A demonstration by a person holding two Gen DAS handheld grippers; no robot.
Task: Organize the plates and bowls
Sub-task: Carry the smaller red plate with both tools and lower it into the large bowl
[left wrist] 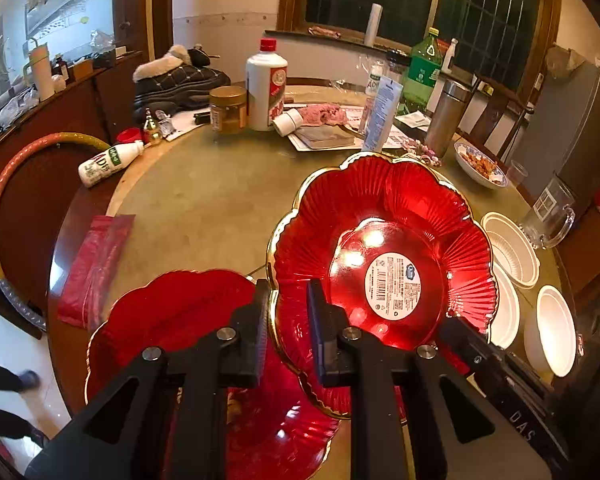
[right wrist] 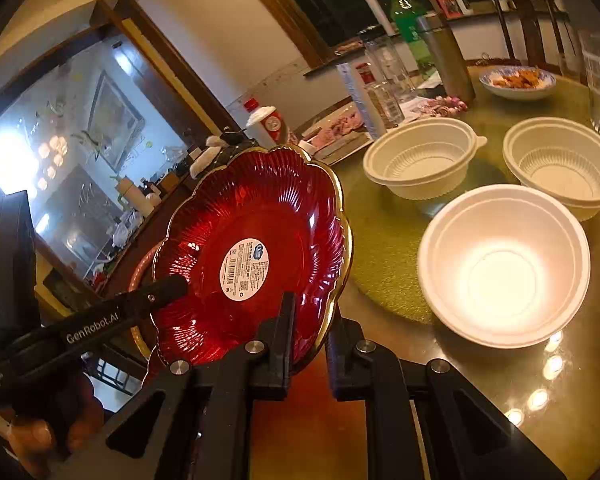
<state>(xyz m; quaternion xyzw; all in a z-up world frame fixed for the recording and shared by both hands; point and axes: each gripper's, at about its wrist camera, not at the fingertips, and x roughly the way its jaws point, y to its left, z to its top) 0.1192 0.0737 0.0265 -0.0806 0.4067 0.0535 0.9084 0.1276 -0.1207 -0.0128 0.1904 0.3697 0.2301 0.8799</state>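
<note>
A red flower-shaped plate (left wrist: 384,240) with a gold rim and a white label is held tilted above the table. My left gripper (left wrist: 288,320) is shut on its near-left rim. My right gripper (right wrist: 310,336) is shut on its right rim, and its arm shows in the left wrist view (left wrist: 484,352). The plate also shows in the right wrist view (right wrist: 256,248), with the left gripper's finger (right wrist: 160,292) on its left rim. A second red plate (left wrist: 188,320) lies on the table below it. Three white bowls (right wrist: 504,264) (right wrist: 420,156) (right wrist: 564,164) stand on the right.
The round table (left wrist: 204,208) carries bottles (left wrist: 266,84), a jar (left wrist: 228,108), a steel flask (left wrist: 446,116), papers, a dish of food (left wrist: 480,164), a glass mug (left wrist: 548,216), a fallen white bottle (left wrist: 108,162) and a red bag (left wrist: 92,268). A hoop (left wrist: 4,216) leans at left.
</note>
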